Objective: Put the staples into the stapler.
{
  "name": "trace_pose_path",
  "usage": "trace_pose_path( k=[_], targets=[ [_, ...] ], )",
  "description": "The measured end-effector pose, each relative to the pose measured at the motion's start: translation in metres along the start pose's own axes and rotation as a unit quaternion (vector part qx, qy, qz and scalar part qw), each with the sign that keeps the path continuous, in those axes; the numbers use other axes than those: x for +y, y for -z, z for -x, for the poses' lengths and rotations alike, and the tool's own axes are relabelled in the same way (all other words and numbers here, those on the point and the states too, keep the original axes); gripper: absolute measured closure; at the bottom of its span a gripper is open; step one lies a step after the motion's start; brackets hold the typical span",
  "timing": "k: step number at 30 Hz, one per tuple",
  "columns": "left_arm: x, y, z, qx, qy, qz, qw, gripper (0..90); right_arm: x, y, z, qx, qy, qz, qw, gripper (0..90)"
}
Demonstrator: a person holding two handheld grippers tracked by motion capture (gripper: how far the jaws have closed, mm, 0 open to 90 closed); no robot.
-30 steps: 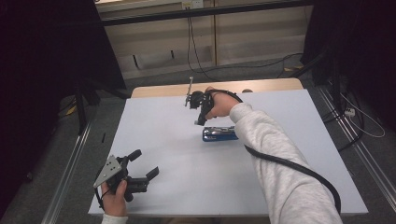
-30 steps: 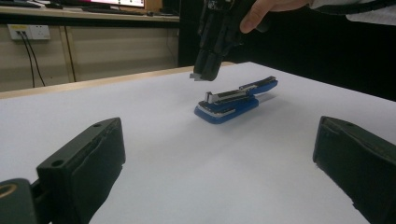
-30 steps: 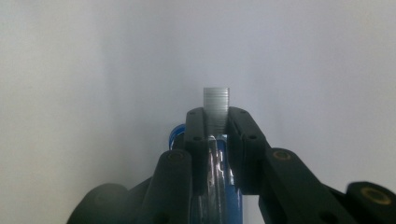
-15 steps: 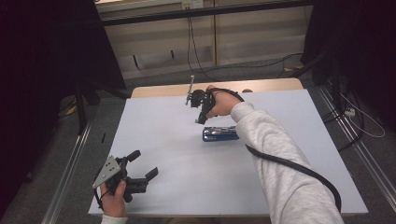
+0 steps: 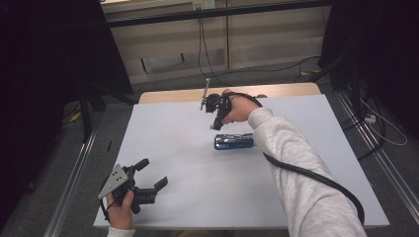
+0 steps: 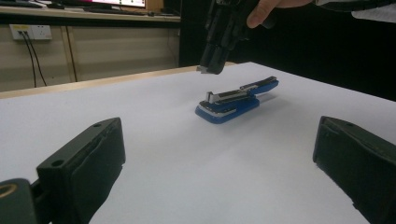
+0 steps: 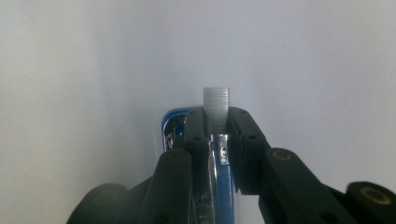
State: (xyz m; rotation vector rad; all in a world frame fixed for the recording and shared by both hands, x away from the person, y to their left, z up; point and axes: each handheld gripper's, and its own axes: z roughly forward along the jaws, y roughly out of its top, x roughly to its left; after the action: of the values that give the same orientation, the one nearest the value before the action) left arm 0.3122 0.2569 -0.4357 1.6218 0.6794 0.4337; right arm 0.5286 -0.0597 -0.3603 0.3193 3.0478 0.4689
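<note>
A blue stapler [image 5: 233,141] lies opened out on the white table sheet [image 5: 173,143], its metal magazine showing in the left gripper view [image 6: 236,100]. My right gripper [image 5: 216,126] hovers just behind and above it, pointing down. In the right gripper view it [image 7: 216,116] is shut on a small grey strip of staples [image 7: 216,100], with the stapler [image 7: 173,126] directly beneath the jaws. My left gripper [image 5: 153,174] rests near the table's front left corner, open with nothing between its jaws [image 6: 222,140], facing the stapler from a distance.
The sheet covers a wooden table whose bare edge [image 5: 168,95] shows at the back. A black cable [image 5: 316,177] trails from the right gripper along the sleeve. Metal rails [image 5: 74,173] run beside the table on both sides.
The right gripper has edged slightly toward the stapler. The left gripper and the stapler have stayed where they were.
</note>
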Motion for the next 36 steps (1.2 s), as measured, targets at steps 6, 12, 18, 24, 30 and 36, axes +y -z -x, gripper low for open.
trace_pose_path(
  k=[6,12,18,24,30,36],
  targets=[
    [0.000,0.000,0.000,0.001,-0.001,0.000,1.0000,2.3,-0.005,0.001,0.000,0.003,0.000,-0.001,1.0000,78.4],
    [0.000,0.000,0.000,-0.001,-0.001,-0.001,1.0000,2.3,-0.009,0.001,-0.001,0.005,-0.004,-0.007,1.0000,78.4],
    [0.000,0.000,0.001,0.000,-0.002,-0.003,1.0000,2.3,-0.015,0.001,0.001,0.008,-0.004,-0.010,0.9999,78.4],
    [-0.001,-0.001,0.001,-0.001,0.001,-0.004,1.0000,2.3,-0.025,0.004,0.004,0.012,-0.010,-0.005,0.9999,78.4],
    [-0.001,-0.002,0.001,-0.001,-0.001,-0.006,1.0000,2.3,-0.031,0.003,0.006,0.009,-0.006,-0.005,0.9999,78.4],
    [-0.001,-0.003,0.001,-0.002,-0.002,-0.006,1.0000,2.3,-0.034,0.002,0.007,0.009,-0.013,-0.002,0.9999,78.4]
  ],
)
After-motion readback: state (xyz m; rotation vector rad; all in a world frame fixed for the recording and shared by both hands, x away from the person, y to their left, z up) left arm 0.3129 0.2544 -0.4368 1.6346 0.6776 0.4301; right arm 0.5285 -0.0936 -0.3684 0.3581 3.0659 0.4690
